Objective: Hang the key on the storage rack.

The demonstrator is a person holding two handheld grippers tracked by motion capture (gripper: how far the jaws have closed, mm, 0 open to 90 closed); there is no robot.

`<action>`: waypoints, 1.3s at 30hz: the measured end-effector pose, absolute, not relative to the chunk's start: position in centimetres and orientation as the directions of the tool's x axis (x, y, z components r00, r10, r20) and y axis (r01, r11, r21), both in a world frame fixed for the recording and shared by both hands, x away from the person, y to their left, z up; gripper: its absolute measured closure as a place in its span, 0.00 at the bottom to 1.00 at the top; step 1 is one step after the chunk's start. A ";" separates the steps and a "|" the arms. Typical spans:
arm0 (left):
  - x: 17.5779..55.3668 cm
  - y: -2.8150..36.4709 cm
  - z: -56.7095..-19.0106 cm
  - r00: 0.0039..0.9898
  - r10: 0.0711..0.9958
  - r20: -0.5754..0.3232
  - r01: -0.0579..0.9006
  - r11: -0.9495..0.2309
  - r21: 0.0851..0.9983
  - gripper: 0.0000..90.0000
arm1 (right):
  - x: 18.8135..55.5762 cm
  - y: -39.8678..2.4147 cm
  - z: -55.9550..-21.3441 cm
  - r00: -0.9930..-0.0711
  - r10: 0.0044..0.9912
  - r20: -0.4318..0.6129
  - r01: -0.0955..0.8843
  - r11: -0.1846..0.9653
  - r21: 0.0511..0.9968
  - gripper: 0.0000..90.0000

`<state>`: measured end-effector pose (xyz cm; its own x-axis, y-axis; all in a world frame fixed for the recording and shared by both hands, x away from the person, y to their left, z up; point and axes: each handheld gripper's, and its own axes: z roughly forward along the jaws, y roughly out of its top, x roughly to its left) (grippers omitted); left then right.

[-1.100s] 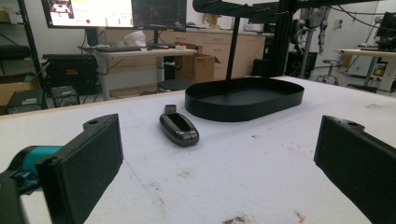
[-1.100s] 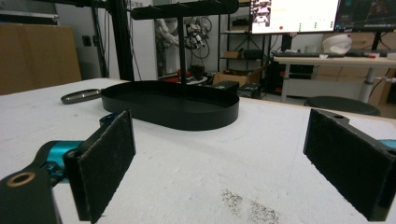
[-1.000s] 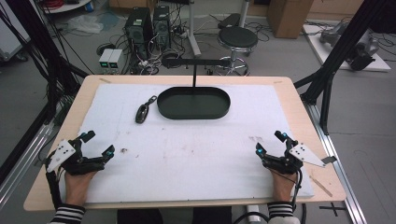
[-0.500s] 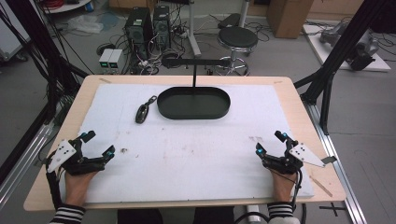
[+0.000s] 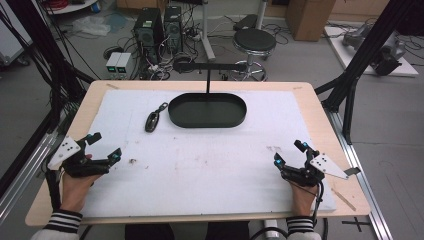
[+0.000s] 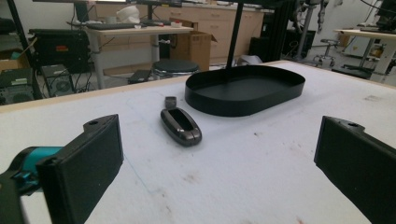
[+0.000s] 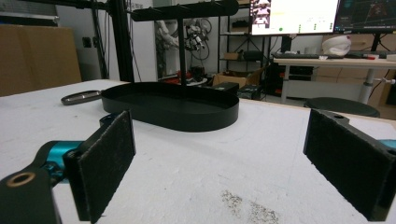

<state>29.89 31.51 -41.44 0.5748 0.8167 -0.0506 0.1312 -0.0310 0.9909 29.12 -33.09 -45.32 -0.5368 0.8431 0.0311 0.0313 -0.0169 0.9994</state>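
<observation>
A black oval tray (image 5: 207, 110) with an upright T-shaped stand sits at the back middle of the white mat (image 5: 200, 160). A dark car key fob (image 5: 151, 120) lies just left of it, flat on the mat. My left gripper (image 5: 105, 145) rests open at the front left, and in the left gripper view the key fob (image 6: 181, 126) and the tray (image 6: 245, 89) lie ahead of its jaws. At the front right my right gripper (image 5: 289, 152) is open and holds nothing; the tray (image 7: 170, 110) and the key fob (image 7: 80, 97) lie beyond it.
The mat covers a wooden table (image 5: 320, 115). Black frame posts (image 5: 360, 60) rise at both sides. Behind the table stand a stool (image 5: 255, 42), computer towers (image 5: 157, 30) and cables on the floor.
</observation>
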 end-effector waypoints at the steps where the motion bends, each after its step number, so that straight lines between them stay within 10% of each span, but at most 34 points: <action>1: 30.2 31.5 -40.9 0.573 0.818 -0.050 0.138 -0.036 0.990 0.02 | 29.1 -33.1 -45.3 -0.537 0.843 0.031 0.031 -0.017 0.999 0.09; 18: 38.0 30.4 -36.6 0.574 0.816 -0.070 0.425 -0.224 0.877 0.02 | 29.1 -33.2 -45.3 -0.537 0.843 0.038 0.033 -0.024 0.999 0.09; 39: 45.6 26.2 -32.5 0.630 0.776 0.015 0.457 -0.386 0.802 0.02 | 29.2 -33.2 -45.3 -0.537 0.842 0.039 0.033 -0.025 0.999 0.09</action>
<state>45.63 26.19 -32.50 0.6302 0.7763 0.0145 0.4568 -0.3858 0.8015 29.17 -33.24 -45.32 -0.5374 0.8424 0.0388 0.0334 -0.0247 0.9991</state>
